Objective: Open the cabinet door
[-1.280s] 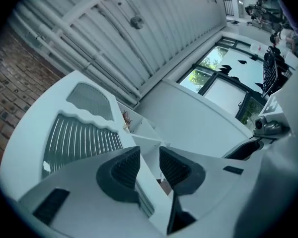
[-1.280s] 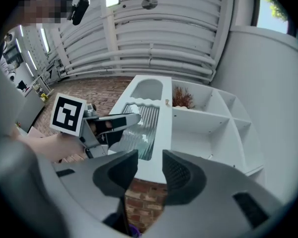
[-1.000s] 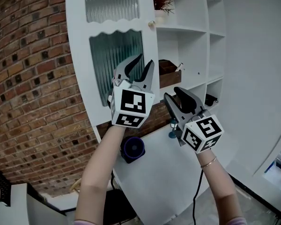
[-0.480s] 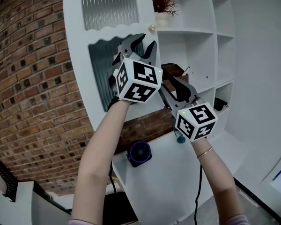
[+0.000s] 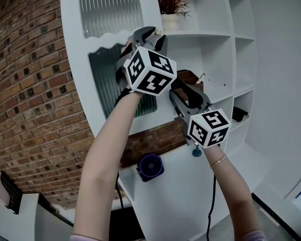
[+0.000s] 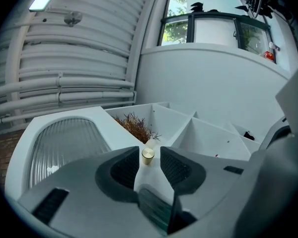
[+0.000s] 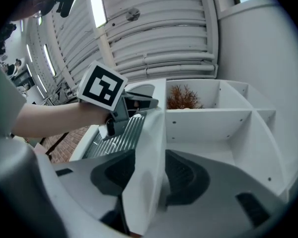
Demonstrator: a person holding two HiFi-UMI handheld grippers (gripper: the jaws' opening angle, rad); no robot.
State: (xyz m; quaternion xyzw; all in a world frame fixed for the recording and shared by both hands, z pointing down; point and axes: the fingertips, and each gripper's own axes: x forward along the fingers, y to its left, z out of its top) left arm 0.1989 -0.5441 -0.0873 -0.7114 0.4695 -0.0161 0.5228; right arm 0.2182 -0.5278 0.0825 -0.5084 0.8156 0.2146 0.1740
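Observation:
The white cabinet door (image 5: pixel 75 49) with ribbed glass panes stands at the left of the shelf unit. Its small brass knob (image 5: pixel 159 31) is near the door's right edge. My left gripper (image 5: pixel 149 34) is raised to the knob; in the left gripper view the knob (image 6: pixel 148 155) sits between the jaws with a gap on each side. My right gripper (image 5: pixel 185 90) is lower, and the door's edge (image 7: pixel 149 172) runs between its jaws. Both grippers' jaws have just been opening, and both are open.
Open white shelves (image 5: pixel 210 34) fill the right side, with a dried plant in a white pot (image 5: pixel 168 6), a brown box (image 5: pixel 189 77) and a black item (image 5: pixel 239 114). A brick wall (image 5: pixel 30 94) is at left. A dark round device (image 5: pixel 150 167) sits on the lower counter.
My left gripper has risen from the lower glass pane to the knob and rolled. The right gripper has moved up and left to the door's edge.

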